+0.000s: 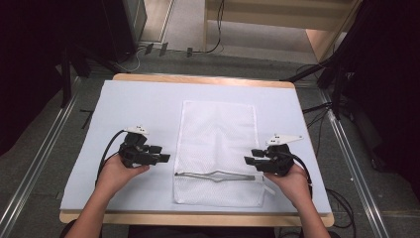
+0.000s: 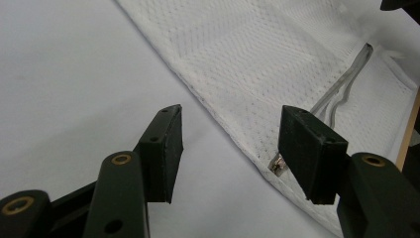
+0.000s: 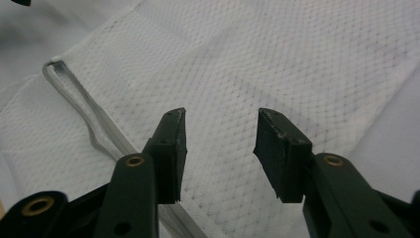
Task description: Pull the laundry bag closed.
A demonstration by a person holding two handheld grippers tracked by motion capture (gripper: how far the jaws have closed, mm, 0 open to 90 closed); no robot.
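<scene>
Right now I hold both grippers released: left gripper at the mesh bag's left edge, right gripper at its right, probably flanking its zipper near the counter's front.

Desk: light wood edge, top covered by a pale blue-white sheet. Floor: grey carpet, metal rails running along both sides of the desk. Black cables cross the floor behind the desk, beside a light wooden unit. Dark stands and equipment at far left and far right. Lighting even, overhead.
</scene>
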